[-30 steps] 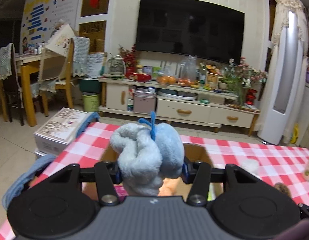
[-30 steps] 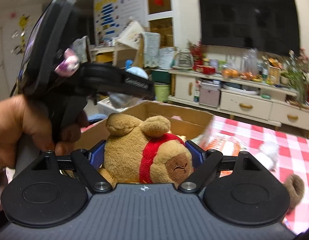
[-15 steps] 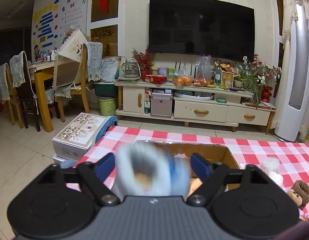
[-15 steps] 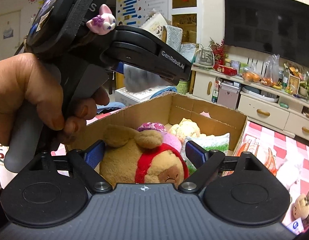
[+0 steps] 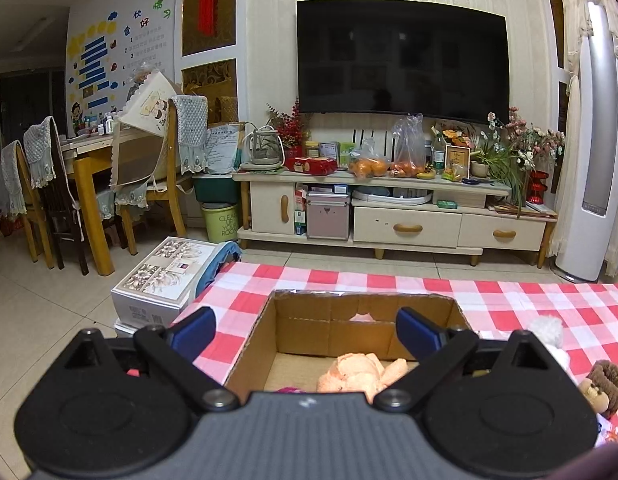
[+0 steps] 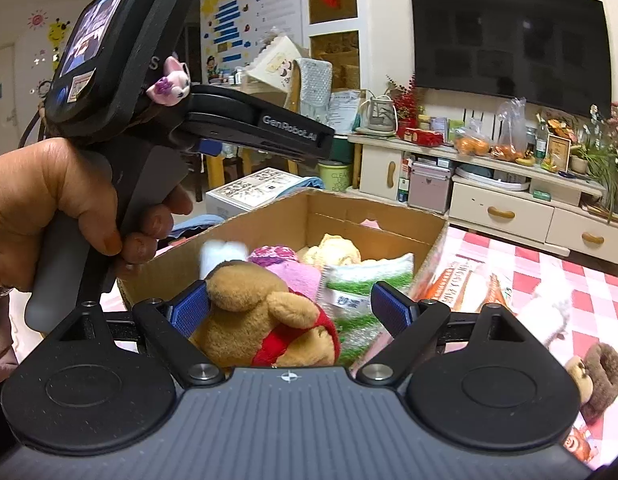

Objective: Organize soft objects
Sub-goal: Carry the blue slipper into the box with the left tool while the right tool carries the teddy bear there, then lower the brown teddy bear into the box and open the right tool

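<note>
In the left wrist view the gripper body hides the near half of the cardboard box (image 5: 329, 328); only the top of a peach plush (image 5: 359, 372) and a sliver of a magenta item (image 5: 287, 390) show. A brown doll (image 5: 607, 386) is partly covered at the right edge. In the right wrist view the brown bear (image 6: 269, 316) loses its lower body behind the gripper, a pale toy (image 6: 221, 254) in the box is motion-blurred, and the white plush (image 6: 553, 312) on the surface is smeared too.

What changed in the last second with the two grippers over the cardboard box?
The left gripper has just been opening and let go of the blue plush; nothing is between its fingers now. The right gripper opened, and the brown bear sits loose between its fingers. The cardboard box stayed put.
</note>
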`<action>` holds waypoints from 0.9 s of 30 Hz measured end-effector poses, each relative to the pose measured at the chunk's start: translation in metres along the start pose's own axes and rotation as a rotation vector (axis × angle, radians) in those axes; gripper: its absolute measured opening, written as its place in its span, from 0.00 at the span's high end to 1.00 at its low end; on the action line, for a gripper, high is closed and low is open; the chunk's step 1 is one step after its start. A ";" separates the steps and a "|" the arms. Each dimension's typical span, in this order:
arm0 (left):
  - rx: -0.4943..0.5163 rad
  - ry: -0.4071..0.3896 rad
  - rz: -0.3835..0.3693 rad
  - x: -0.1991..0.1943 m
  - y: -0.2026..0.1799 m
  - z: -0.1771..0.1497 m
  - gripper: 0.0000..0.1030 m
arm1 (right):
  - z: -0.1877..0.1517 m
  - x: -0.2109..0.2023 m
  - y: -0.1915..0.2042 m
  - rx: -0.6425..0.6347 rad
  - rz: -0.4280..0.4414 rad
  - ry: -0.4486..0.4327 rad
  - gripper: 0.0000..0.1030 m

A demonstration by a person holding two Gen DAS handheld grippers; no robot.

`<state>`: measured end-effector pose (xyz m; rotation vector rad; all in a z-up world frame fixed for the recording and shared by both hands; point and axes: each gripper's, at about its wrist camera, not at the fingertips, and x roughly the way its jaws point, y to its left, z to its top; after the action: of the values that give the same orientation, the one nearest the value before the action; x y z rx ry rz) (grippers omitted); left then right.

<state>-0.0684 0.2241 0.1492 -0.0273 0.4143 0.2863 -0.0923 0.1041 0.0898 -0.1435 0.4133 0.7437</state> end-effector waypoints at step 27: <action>-0.007 0.005 0.104 0.003 0.020 0.001 0.01 | 0.005 0.052 0.022 -0.018 0.171 0.032 0.14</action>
<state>-0.0706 0.2443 0.1495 -0.0131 0.4202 0.3899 -0.0711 0.1543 0.0729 -0.1384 0.4537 0.9141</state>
